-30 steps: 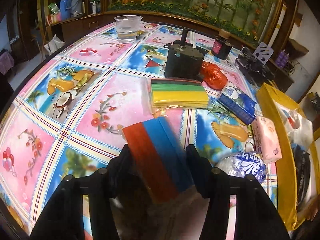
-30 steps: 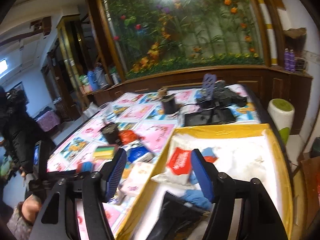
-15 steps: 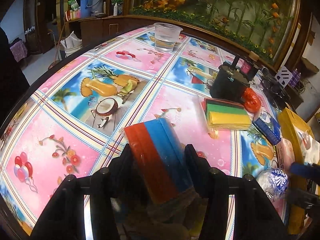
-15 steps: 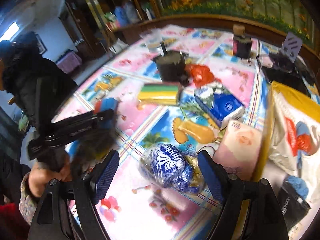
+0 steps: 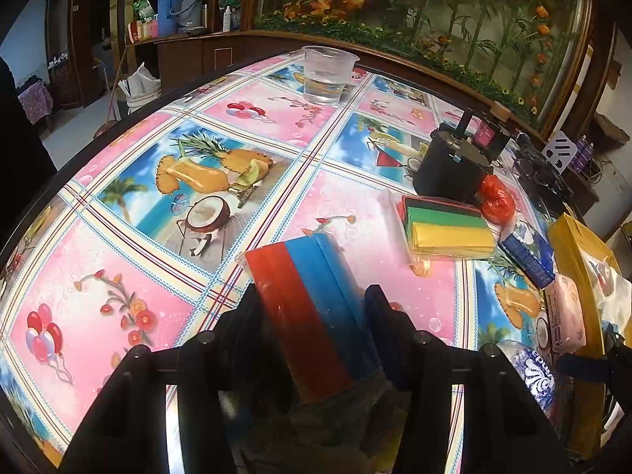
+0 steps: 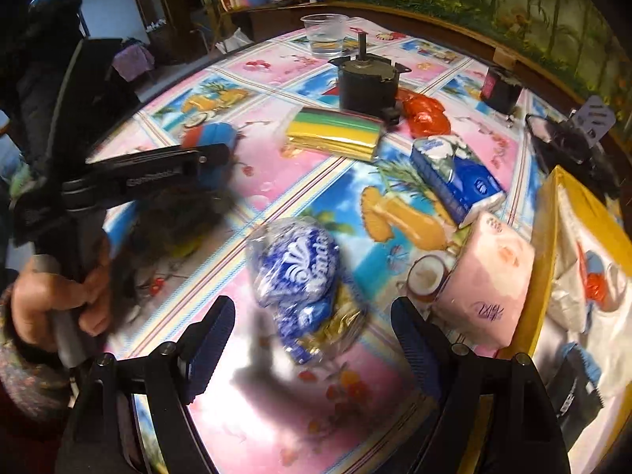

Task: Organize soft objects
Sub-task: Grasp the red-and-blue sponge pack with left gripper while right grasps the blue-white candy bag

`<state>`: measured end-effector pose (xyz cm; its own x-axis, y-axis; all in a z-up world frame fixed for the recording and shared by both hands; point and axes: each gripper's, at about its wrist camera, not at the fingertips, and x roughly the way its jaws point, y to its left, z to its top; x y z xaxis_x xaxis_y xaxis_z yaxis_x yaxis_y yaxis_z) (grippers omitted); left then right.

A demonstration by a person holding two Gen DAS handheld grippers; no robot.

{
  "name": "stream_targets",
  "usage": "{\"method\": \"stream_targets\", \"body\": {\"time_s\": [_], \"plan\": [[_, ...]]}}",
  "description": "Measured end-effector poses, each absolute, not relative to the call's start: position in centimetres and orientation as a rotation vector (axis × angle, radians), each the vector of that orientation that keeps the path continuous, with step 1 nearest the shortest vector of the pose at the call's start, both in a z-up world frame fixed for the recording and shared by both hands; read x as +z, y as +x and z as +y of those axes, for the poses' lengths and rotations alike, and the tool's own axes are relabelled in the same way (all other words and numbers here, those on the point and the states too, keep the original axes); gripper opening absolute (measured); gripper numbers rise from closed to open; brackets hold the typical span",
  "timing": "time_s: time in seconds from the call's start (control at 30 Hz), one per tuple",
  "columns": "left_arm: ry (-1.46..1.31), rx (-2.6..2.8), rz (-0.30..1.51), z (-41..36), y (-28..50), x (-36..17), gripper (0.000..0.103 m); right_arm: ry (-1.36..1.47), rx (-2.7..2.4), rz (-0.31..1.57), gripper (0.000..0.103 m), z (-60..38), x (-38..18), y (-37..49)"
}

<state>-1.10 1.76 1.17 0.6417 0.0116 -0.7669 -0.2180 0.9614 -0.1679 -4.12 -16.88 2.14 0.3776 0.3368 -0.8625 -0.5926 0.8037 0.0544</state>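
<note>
**Meanwhile: one sponge pack gripped, one bag under wide jaws**

Leftmost in the right wrist view, a person's hand point(image 6: 59, 300) holds the handle of the left gripper point(image 5: 312, 308), whose jaws are closed on a red and blue sponge pack point(image 5: 312, 308) lifted over the fruit-print tablecloth point(image 5: 138, 296). Beside it, the right gripper point(image 6: 312, 351) hangs with its jaws spread wide and nothing touching its pads; a blue and white plastic bag point(image 6: 300, 268) lies on the cloth just ahead, between the fingertips. Farther back rest a yellow and green sponge pack point(image 6: 335, 134) and a dark motor point(image 6: 367, 87). Rightward come a blue tissue pack point(image 6: 454, 173), a pink tissue pack point(image 6: 486, 288), then the yellow box point(image 6: 541, 260) at the table's edge, holding white bags.
</note>
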Motion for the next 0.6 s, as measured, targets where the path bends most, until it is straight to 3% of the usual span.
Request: {"method": "stream_targets", "body": {"time_s": [0.07, 0.1, 0.13, 0.17, 0.6], "plan": [[-0.257, 0.130, 0.866, 1.8, -1.1, 1.2, 0.052, -0.300, 0.614, 1.014, 0.084, -16.4, 1.9, -4.1], [-0.259, 0.128, 0.865, 1.8, -1.1, 1.2, 0.051, -0.327, 0.611, 1.007, 0.079, -16.0, 1.6, -4.4], [-0.261, 0.127, 0.864, 1.8, -1.1, 1.2, 0.050, -0.361, 0.611, 1.004, 0.058, -15.4, 1.1, -4.6], [-0.261, 0.124, 0.863, 1.8, -1.1, 1.2, 0.049, -0.357, 0.624, 0.999, 0.048, -15.2, 1.0, -4.6], [-0.273, -0.012, 0.741, -0.1, -2.2, 3.4, 0.045, 0.038, 0.554, 0.788, 0.047, -22.4, 6.8, -2.8]]}}
